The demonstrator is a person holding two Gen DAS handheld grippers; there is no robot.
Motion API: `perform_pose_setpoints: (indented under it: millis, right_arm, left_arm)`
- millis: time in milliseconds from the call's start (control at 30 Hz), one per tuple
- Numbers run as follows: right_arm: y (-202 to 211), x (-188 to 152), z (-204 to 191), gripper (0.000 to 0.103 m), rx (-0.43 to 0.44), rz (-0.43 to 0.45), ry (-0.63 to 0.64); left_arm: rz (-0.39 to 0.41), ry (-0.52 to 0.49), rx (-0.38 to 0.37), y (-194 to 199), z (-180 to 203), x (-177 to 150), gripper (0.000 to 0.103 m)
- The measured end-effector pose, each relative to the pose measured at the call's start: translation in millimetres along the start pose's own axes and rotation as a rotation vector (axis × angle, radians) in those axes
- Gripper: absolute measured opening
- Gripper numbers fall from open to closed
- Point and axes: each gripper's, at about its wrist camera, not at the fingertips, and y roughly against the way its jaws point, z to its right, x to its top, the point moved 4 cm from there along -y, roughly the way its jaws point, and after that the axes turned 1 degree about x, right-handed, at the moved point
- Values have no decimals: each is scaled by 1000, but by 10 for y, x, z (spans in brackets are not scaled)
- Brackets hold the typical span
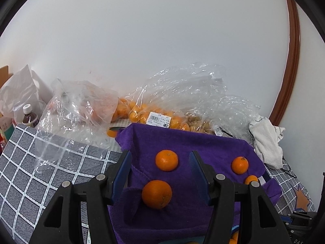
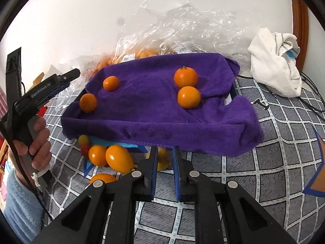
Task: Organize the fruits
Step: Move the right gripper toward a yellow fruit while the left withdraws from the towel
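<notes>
1. The left gripper (image 1: pixel 160 174) hangs over the purple towel (image 1: pixel 203 148) with its fingers spread wide and nothing between them. One orange (image 1: pixel 166 160) lies on the towel beyond the fingertips, and a second orange (image 1: pixel 156 194) lies nearer the camera, in the gap between the two blue pads but touching neither.
2. From the right wrist view, the left gripper (image 2: pixel 69 76) shows at the left edge, held in the person's left hand (image 2: pixel 39 142) above the near left corner of the towel.
3. The right gripper (image 2: pixel 165 158) sits low over the checked cloth (image 2: pixel 274 152), in front of the towel's near edge. Its fingers stand slightly apart. A yellow fruit (image 2: pixel 162 160) shows behind them, but I cannot tell whether the pads touch it.
4. The towel is draped over a raised tray-like shape, and four oranges rest on it: two at the left, apart, and two at the right, touching each other (image 2: pixel 189 97).
5. More fruit lies on the checked cloth just left of the right gripper: an oval orange one (image 2: pixel 118 158), a round one (image 2: pixel 97 155) against it, and small red and yellow ones behind.
6. Clear plastic bags (image 1: pixel 182 93) holding more oranges lie behind the towel, against the wall. A crumpled white cloth (image 2: pixel 274 61) sits to the right of the towel.
</notes>
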Motion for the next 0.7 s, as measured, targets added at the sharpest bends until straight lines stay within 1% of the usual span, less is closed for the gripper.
perform_pose_setpoints:
  millis: [67,133,167,267,433,567,700]
  right_arm:
    - [-23,-5,-32,14,1,-8,13]
    - [-85,-27,-68,14,10,-31,24]
    - [-93,-33,-85,18,19,-32,26]
    - [-148,-45,-125,20,30,-50,31]
    - [-241,-26,-136,26,55,-72,14]
    - [-331,-31,-125,27,53,-96,2]
    - [-292,-41,-96,27,53,-68,-6]
  left_arm:
    - [8,3,5,27,-10,13,57]
    - [31,8,10,79,-23,36,57]
    - [42,9,8,108,-29,51,57]
    - [63,18,4,162,-50,84,57]
    - [51,25,8,124,-79,71,57]
    - [54,5,20,124,-54,64,57]
    - [39,-15,14,116,3,52,57]
